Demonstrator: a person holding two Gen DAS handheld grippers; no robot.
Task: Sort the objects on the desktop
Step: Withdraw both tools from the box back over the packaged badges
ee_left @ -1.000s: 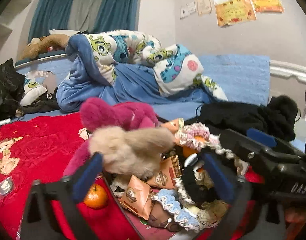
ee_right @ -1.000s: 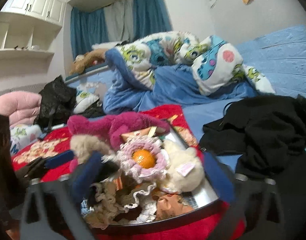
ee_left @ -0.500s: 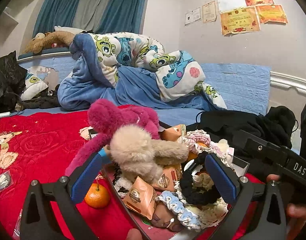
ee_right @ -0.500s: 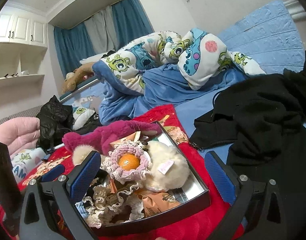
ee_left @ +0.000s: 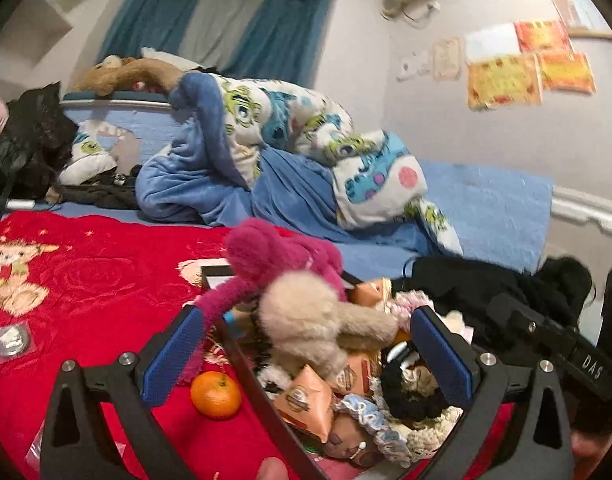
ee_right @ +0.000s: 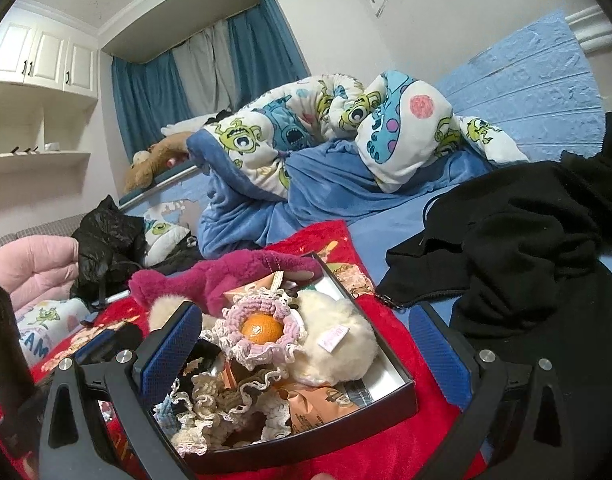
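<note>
A red blanket is spread over the bed, with bare room left at 9 o'clock. A black tray is packed full to its edges with toys and snack packs. A pink plush toy is draped over its far rim. An orange is seen just outside the tray's left edge. The left tool and right tool are both held wide, with nothing gripped.
</note>
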